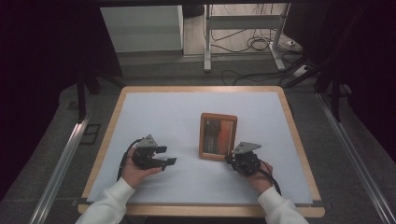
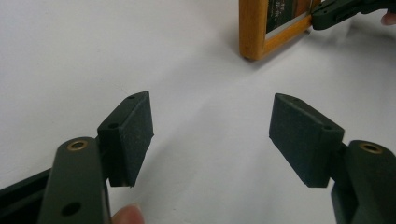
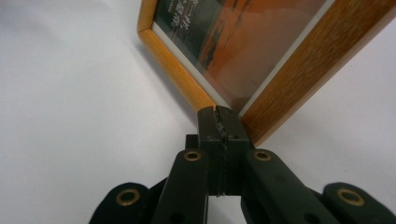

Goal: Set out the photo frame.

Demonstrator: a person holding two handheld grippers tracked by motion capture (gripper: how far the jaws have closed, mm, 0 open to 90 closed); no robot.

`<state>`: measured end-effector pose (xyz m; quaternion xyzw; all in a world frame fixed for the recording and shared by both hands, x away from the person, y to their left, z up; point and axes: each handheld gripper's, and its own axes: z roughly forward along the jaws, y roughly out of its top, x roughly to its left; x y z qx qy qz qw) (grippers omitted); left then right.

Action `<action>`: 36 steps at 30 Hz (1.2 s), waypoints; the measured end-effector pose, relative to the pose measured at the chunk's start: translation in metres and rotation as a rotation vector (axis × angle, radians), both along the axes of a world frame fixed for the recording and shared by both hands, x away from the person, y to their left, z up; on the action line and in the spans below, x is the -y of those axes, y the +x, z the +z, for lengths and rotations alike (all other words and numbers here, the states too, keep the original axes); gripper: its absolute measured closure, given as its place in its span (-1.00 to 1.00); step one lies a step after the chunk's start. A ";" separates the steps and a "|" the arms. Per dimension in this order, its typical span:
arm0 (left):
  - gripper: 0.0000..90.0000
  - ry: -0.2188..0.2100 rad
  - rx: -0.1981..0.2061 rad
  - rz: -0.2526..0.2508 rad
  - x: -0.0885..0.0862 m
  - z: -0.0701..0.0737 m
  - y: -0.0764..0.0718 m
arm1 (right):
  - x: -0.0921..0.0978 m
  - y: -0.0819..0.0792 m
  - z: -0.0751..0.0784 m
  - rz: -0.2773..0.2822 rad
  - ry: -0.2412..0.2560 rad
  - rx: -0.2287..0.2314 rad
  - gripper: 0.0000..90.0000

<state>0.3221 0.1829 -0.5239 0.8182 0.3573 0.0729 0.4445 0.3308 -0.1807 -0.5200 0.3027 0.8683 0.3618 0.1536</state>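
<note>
- A wooden picture frame (image 1: 218, 136) with an orange-brown rim and a dark-and-orange print behind glass sits just right of centre in the high view, on the pale white mat (image 1: 187, 112) that covers the light-wood-edged table (image 1: 299, 140).
- The right gripper (image 1: 233, 156), black with a grey three-cornered plate on top, is at the frame's lower right corner in that view. In the right gripper view its jaws stand pressed together at the frame's near corner (image 3: 219, 109), and a thin sliver of the frame's edge seems to be pinched between the tips; I cannot tell how deep the hold goes.
- The left gripper (image 1: 167, 156) sits lower left of the frame in the high view, well apart from it. In the left gripper view its jaws are spread wide with nothing between them, only bare mat, and the frame's corner (image 2: 254, 32) lies at the upper right of that view.
- The step in hand looks like lifting or turning the frame by its corner. A corner pinch this shallow may slip, so a slow, steady pull is best.
- Bringing the open left gripper across to the frame's opposite edge would likely steady it before any lift.
</note>
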 end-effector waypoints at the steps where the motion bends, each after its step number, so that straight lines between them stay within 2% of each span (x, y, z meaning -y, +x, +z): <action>1: -0.34 0.001 -0.001 0.000 0.000 0.000 0.000 | 0.000 0.000 0.000 -0.001 0.001 0.000 0.99; 10: -0.34 -0.004 -0.003 0.002 0.000 0.000 0.000 | 0.002 0.001 0.000 -0.012 0.010 0.003 0.99; 18: -0.34 -0.008 0.004 0.005 0.000 0.002 -0.001 | 0.011 -0.006 0.012 -0.016 0.069 0.029 0.96; 21: -0.34 0.018 0.021 0.004 0.000 0.002 -0.003 | 0.023 -0.010 0.017 -0.032 0.100 0.034 0.76; 24: -0.34 0.020 0.026 0.010 -0.002 0.002 -0.005 | 0.040 -0.013 0.021 -0.078 0.156 0.037 0.17; 27: -0.34 0.026 0.037 0.017 -0.004 0.004 -0.007 | 0.060 -0.018 0.024 -0.143 0.194 0.056 -0.15; 29: -0.34 0.034 0.038 0.022 -0.006 0.004 -0.009 | 0.073 -0.021 0.024 -0.174 0.207 0.057 -0.25; 31: -0.35 0.046 0.044 0.033 -0.008 0.003 -0.011 | 0.086 -0.024 0.021 -0.214 0.198 0.064 -0.33; 36: -0.35 0.040 0.038 0.055 -0.015 0.002 -0.013 | 0.110 -0.024 0.014 -0.278 0.224 0.033 -0.38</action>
